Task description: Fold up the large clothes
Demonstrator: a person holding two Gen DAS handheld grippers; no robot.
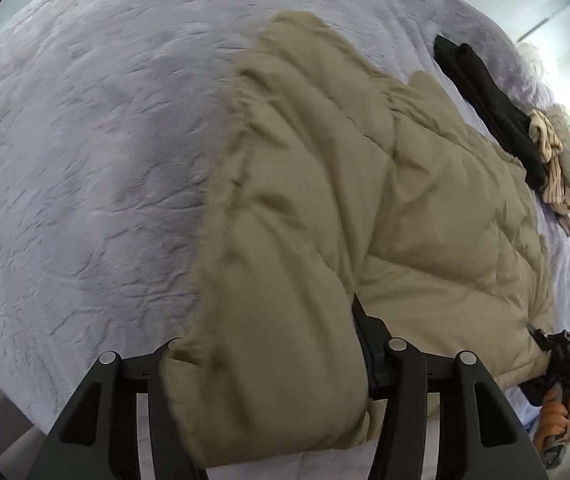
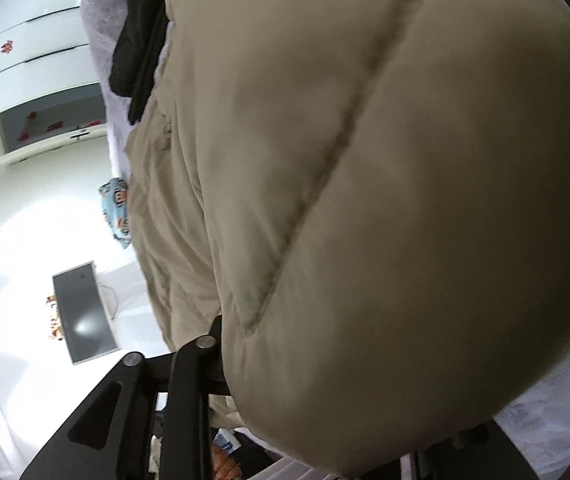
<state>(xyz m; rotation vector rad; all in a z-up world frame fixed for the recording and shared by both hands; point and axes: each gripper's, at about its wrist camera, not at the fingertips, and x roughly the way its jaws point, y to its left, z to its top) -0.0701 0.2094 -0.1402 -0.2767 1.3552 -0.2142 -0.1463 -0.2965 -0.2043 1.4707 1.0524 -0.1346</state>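
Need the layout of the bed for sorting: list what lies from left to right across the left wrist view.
Grey bedspread → tan puffy coat → black garment → cream striped cloth.

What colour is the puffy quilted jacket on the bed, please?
Plain khaki beige jacket, clearest in the left wrist view.

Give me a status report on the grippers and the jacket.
Left gripper and right gripper both clamped on the tan puffer jacket. Jacket spread on the lavender bedspread. Black garment lies beyond it, not blocking.
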